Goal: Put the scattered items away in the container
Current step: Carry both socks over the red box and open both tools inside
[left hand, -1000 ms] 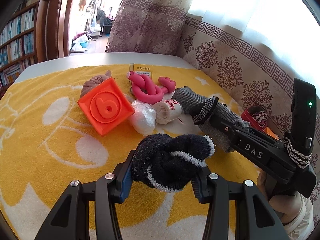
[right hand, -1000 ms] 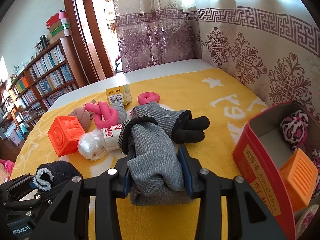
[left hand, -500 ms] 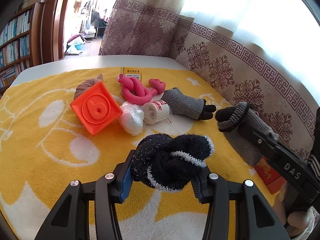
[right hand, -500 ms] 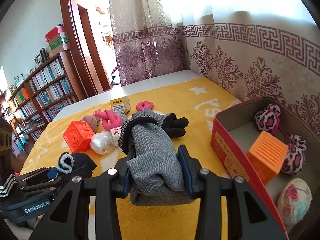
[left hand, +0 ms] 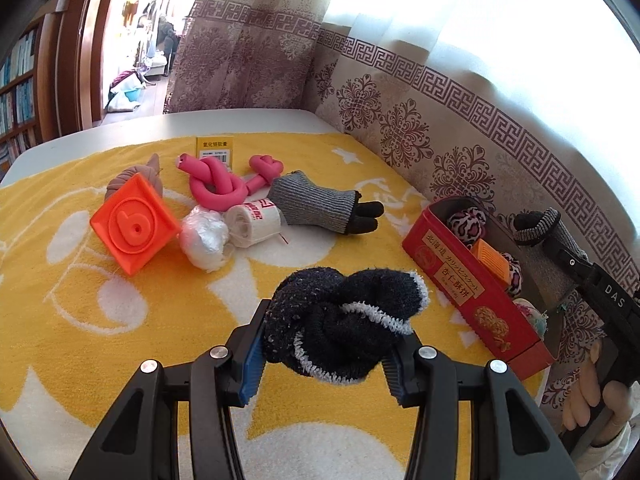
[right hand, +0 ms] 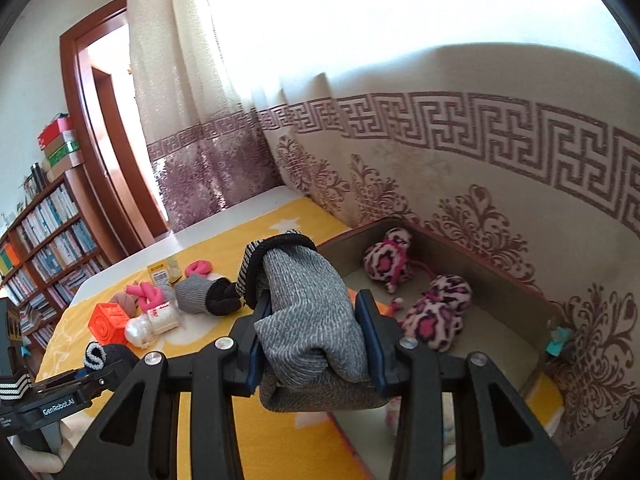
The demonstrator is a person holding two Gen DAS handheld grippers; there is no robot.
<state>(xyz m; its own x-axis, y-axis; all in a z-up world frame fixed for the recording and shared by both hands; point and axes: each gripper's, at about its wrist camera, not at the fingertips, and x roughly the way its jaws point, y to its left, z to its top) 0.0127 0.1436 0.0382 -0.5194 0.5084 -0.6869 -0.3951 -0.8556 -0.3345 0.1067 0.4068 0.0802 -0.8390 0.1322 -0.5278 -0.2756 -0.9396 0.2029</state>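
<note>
Where curtains (left hand: 420, 92) hang, yellow blanket (left hand: 80, 320).

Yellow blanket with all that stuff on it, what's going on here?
A person is tidying with two tools. The right hand-held gripper clamps a grey knitted glove over the red rectangular tin box, which holds leopard-print balls. The left hand-held gripper grips a knotted navy fuzzy sock. The orange plastic cube lies unsorted.

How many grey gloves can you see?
2. One grey glove is squeezed in the right gripper, held above the red box. The other glove lies on the yellow blanket beside the white roll. More could be hidden.
</note>
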